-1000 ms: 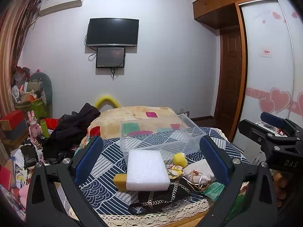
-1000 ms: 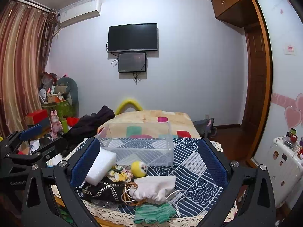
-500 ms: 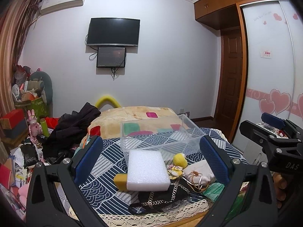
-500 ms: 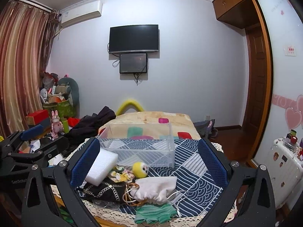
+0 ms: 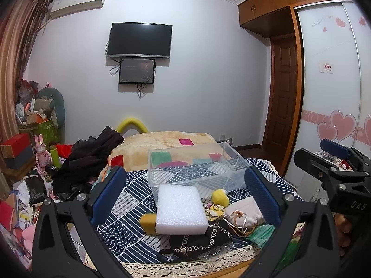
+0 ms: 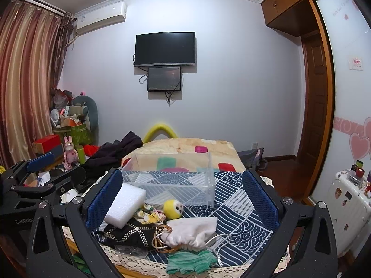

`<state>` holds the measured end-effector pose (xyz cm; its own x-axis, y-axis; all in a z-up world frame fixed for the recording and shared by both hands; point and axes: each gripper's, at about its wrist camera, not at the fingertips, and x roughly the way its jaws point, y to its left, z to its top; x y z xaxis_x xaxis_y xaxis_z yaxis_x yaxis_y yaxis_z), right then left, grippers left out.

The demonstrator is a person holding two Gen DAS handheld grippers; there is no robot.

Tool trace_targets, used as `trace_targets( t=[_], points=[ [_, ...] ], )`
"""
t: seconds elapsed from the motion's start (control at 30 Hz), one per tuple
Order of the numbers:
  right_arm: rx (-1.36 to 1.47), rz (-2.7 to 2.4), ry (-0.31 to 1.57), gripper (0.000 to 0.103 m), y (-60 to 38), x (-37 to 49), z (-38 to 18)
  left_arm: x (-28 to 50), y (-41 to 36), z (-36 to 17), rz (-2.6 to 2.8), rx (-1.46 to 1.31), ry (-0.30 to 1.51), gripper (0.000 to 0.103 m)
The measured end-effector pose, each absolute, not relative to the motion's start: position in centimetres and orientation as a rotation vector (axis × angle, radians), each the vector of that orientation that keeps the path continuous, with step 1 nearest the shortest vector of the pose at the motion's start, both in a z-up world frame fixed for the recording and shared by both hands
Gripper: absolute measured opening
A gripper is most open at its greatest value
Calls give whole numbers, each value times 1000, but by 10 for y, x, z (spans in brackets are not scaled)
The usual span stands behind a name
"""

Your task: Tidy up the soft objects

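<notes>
A clear plastic bin [image 5: 197, 169] [image 6: 171, 180] stands empty on a blue patterned cloth. In front of it lie a white foam block [image 5: 179, 209] [image 6: 125, 205], a yellow sponge [image 5: 147, 222], a yellow plush ball [image 5: 220, 197] [image 6: 172, 208], a floral cloth [image 6: 148, 215], a white drawstring pouch [image 5: 243, 214] [image 6: 192, 230], a black chain bag [image 5: 199, 239] [image 6: 125, 232] and a green cloth [image 6: 190, 260]. My left gripper [image 5: 185, 197] and right gripper [image 6: 180, 199] are open and empty, held above the pile's near side.
The cloth covers a table with a lace edge [image 6: 143, 264] at the foot of a bed [image 5: 167, 146]. Dark clothes [image 5: 92, 155] lie on the left. Clutter fills the floor at the left [image 5: 27, 162]. A white suitcase [image 6: 347, 199] stands at the right by a sliding wardrobe.
Both views shifted very slightly; the grippers stay open and the objects have not moved.
</notes>
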<state>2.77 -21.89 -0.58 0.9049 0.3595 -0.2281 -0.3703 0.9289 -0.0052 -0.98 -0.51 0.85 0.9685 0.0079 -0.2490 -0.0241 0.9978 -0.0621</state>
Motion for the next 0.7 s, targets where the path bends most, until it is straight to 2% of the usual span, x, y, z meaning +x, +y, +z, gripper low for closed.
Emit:
trace_targets(
  t=[0.7],
  points=[
    [-39,385,234,103,-221,29,-7,-10,-6,7,15,-72,254,103]
  ],
)
